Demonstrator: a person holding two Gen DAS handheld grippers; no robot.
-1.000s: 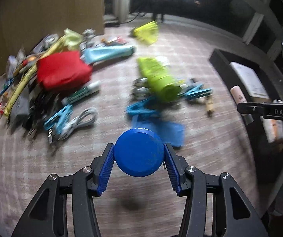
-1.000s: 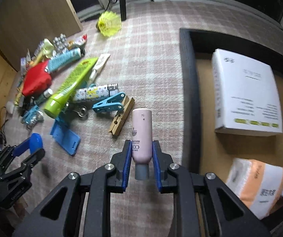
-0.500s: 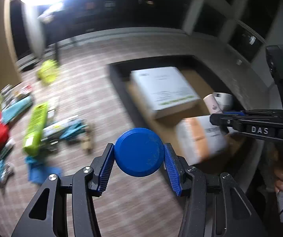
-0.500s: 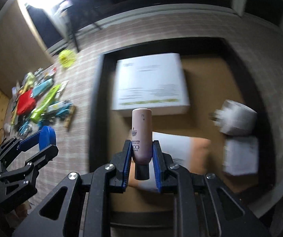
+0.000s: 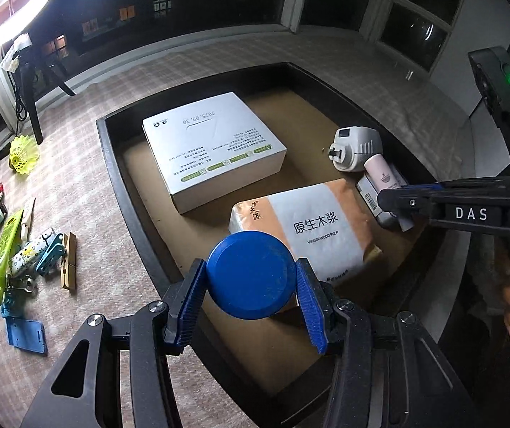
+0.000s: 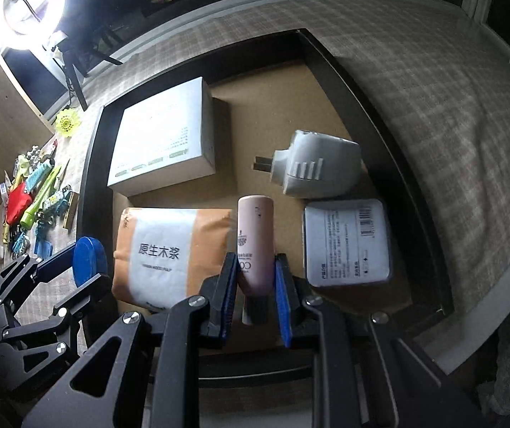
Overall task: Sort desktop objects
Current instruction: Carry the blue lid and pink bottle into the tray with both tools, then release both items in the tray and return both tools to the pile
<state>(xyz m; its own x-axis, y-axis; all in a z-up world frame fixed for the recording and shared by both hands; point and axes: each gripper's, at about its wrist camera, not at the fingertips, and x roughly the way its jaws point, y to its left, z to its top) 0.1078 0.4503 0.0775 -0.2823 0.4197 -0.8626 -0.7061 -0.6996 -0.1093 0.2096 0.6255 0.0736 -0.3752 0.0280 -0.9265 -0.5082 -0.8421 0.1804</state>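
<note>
Four items lie in the tray point(image 5: 112, 164); left tool point(image 5: 251, 281) clamps a blue lid point(image 5: 251, 274), right tool point(image 6: 255, 281) a pink tube point(image 6: 255, 239); clutter point(image 5: 12, 242) waits on the counter's left

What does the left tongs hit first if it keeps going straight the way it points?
Probably the tissue pack: it lies directly beyond the blue lid held in the left tongs, inside the black tray. Depth is unclear.
</note>
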